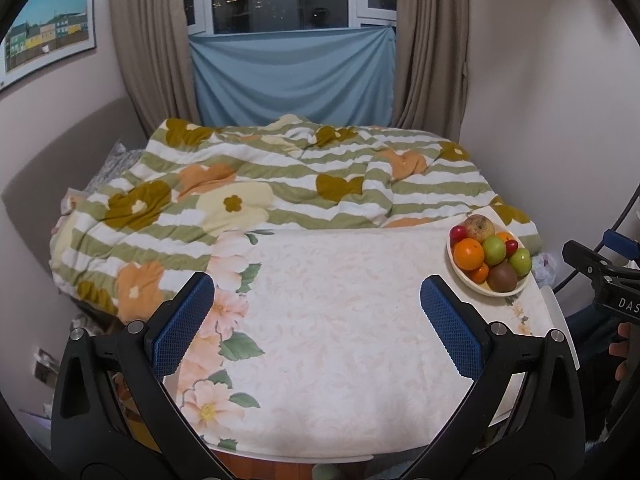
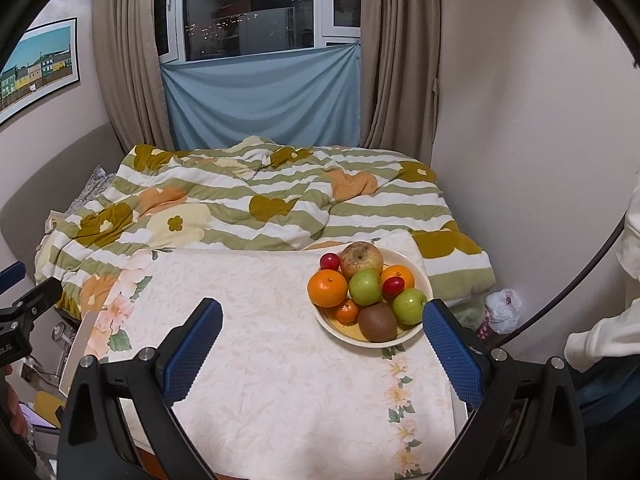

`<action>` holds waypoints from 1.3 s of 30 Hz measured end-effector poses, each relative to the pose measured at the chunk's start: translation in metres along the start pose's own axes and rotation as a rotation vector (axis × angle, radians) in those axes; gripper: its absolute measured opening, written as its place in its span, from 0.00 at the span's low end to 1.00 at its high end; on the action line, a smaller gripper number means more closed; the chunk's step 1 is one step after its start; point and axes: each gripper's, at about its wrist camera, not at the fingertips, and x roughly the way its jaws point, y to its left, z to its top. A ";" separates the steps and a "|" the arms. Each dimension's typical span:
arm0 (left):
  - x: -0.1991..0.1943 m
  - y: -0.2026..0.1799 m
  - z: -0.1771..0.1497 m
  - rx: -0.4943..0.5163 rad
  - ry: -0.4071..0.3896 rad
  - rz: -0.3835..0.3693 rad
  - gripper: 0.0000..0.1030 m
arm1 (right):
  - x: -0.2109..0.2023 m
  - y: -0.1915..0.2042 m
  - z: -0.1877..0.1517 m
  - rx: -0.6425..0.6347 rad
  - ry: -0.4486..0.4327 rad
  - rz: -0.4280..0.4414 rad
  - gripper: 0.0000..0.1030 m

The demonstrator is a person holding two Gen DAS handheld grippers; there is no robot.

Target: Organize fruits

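A cream bowl (image 2: pixel 423 280) (image 1: pixel 460 272) stands at the far right corner of the table, piled with fruit. It holds a large orange (image 2: pixel 327 289) (image 1: pixel 469 254), a brown kiwi (image 2: pixel 377 322) (image 1: pixel 502 277), two green apples (image 2: pixel 365 287), a russet apple (image 2: pixel 361 258) (image 1: pixel 479 227), a small mandarin (image 2: pixel 346 311) and red plums (image 2: pixel 329 261). My right gripper (image 2: pixel 322 322) is open just short of the bowl, its right pad beside the rim. My left gripper (image 1: pixel 316 300) is open over the bare cloth, well left of the bowl.
The table wears a pale floral tablecloth (image 1: pixel 328 320). Behind it lies a bed with a striped flowered quilt (image 1: pixel 280 184). A wall runs along the right, with a plastic bag (image 2: pixel 503 310) on the floor. A white sleeve (image 2: pixel 608 328) shows at right.
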 end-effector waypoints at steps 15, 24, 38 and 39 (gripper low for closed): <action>0.001 -0.004 0.003 -0.008 -0.002 -0.007 1.00 | 0.000 0.000 0.000 -0.002 0.000 0.000 0.97; 0.002 -0.005 0.005 -0.010 -0.002 -0.006 1.00 | 0.000 0.000 0.000 -0.002 -0.001 0.000 0.97; 0.005 -0.008 0.003 -0.015 -0.007 -0.008 1.00 | 0.001 0.000 0.000 -0.002 -0.003 0.001 0.97; 0.005 -0.008 0.004 -0.014 -0.010 -0.005 1.00 | 0.000 0.001 0.000 -0.002 -0.003 0.000 0.97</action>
